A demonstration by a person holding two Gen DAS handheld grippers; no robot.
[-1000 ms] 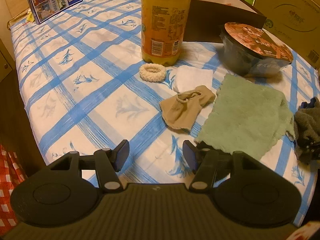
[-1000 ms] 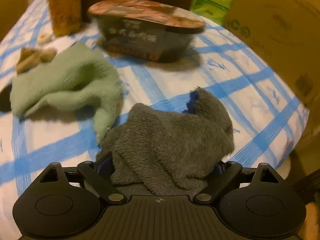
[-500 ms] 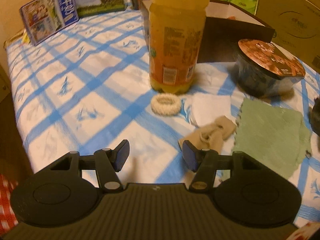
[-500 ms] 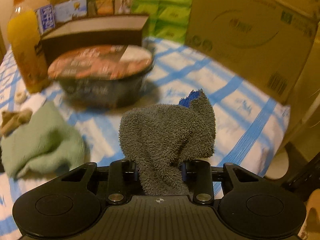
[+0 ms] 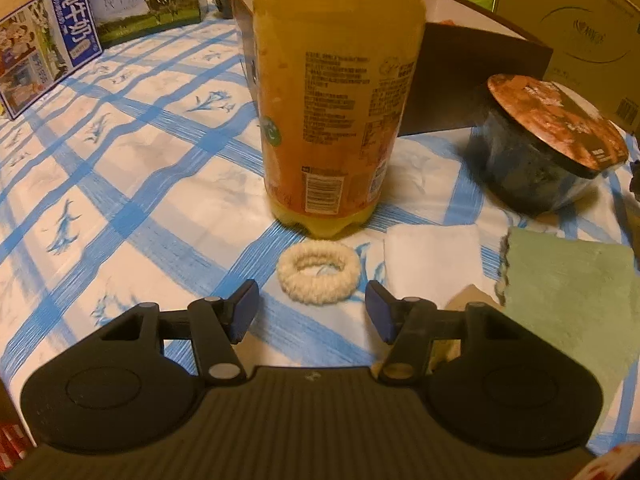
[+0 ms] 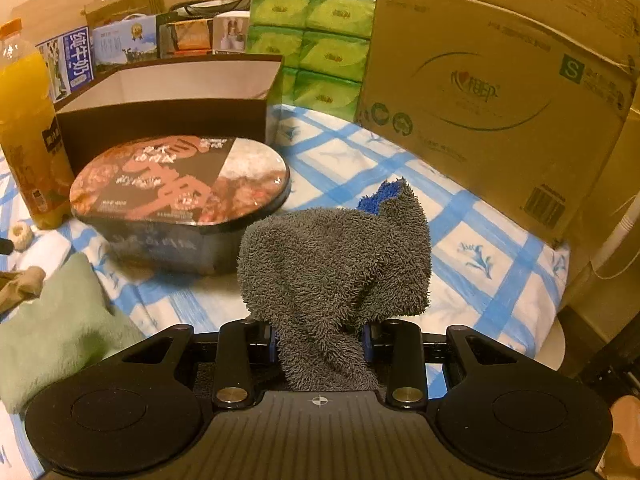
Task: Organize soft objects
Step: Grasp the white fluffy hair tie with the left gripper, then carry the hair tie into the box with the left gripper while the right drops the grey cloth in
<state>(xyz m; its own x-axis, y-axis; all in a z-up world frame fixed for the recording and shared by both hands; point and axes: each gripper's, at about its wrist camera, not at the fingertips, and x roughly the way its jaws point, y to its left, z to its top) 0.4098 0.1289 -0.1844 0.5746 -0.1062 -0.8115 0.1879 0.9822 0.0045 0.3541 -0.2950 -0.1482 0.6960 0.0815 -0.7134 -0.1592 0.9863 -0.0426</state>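
A white tablecloth [image 5: 152, 184] crossed by blue checks and small blue sprigs fills the left of the frame. At centre top stands an orange-yellow bottle [image 5: 336, 92]; below it lies a cream scrunchie [image 5: 318, 277]. A pale green cloth [image 5: 568, 292] sits at right. The towel [image 6: 336, 264] is charcoal grey with a blue corner.

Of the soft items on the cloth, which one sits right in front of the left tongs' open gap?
The cream knitted ring, just ahead of the left tongs. The white cloth, tan sock and green towel lie off to its right.
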